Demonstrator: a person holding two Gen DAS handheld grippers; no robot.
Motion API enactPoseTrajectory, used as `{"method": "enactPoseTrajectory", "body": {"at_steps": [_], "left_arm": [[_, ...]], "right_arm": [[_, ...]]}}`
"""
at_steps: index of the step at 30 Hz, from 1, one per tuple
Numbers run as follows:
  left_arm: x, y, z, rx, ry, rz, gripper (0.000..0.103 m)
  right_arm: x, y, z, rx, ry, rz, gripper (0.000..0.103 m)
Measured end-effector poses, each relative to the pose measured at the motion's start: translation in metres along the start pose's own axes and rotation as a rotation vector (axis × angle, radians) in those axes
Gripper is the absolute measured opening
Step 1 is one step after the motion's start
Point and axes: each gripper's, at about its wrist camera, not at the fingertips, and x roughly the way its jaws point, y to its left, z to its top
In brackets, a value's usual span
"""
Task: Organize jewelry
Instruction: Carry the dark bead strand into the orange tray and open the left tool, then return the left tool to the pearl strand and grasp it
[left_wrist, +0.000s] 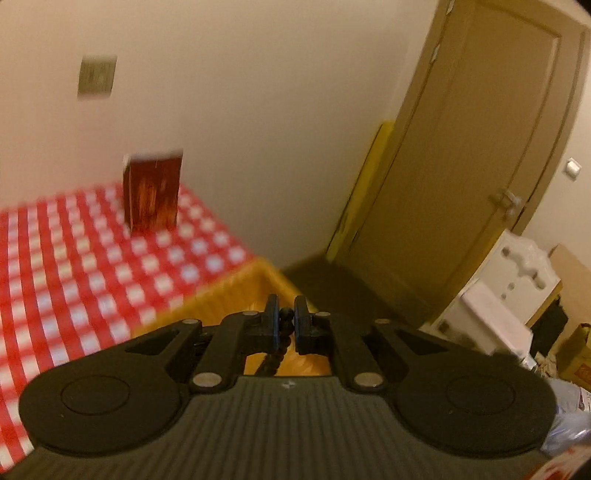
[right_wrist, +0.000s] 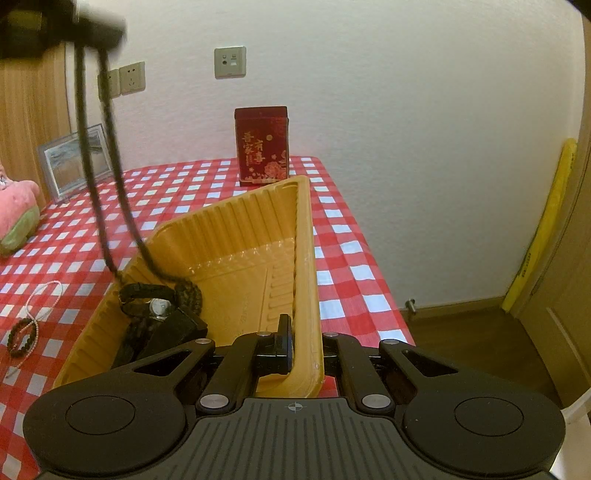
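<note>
A home room: checkered tablecloth (right_wrist: 343, 236), framed picture (right_wrist: 74, 162), plush toy (right_wrist: 18, 214), wooden door (left_wrist: 480, 147).

Gold Chinese characters, seemingly 吾家有喜, stand on the front of the red tin (right_wrist: 261, 146) near the table's (right_wrist: 343, 236) far edge.

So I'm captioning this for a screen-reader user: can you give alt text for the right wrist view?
The right gripper clamps the right wall of a yellow tray on a red checked tablecloth. The left gripper, top left, lowers a long black bead necklace into the tray beside a watch.
</note>
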Motion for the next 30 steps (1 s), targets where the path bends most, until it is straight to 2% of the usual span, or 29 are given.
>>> {"method": "enactPoseTrajectory", "body": {"at_steps": [6,9,12,13,17,20,24,27,30], "left_arm": [[0.042,0.017,-0.045,-0.113,0.101,-0.001,0.006],[0.05,0.015,-0.056,-0.129,0.121,-0.02,0.006],[0.057,0.012,-0.063,-0.128,0.151,0.001,0.007],[0.06,0.013,-0.066,-0.129,0.161,0.024,0.008],[0.067,0.02,-0.079,-0.126,0.195,0.1,0.03],[0.058,0.024,-0.08,-0.152,0.169,0.096,0.037],[0.031,0.027,-0.076,-0.164,0.096,0.11,0.039],[0.006,0.034,-0.075,-0.168,0.051,0.165,0.039],[-0.02,0.045,-0.078,-0.161,0.03,0.262,0.039]], "right_arm": [[0.0,0.0,-0.001,-0.002,0.001,0.002,0.005],[0.0,0.0,-0.001,0.0,0.003,0.001,0.005],[0.0,0.0,-0.001,0.001,0.003,0.002,0.005],[0.0,0.0,-0.001,0.001,0.003,0.003,0.005],[0.0,0.0,-0.001,0.003,0.005,0.004,0.005],[0.001,0.0,-0.002,0.005,0.008,0.006,0.005],[0.001,-0.001,-0.002,0.005,0.01,0.008,0.005],[0.001,-0.001,-0.002,0.003,0.01,0.011,0.005],[0.002,-0.002,-0.002,0.003,0.011,0.014,0.005]]}}
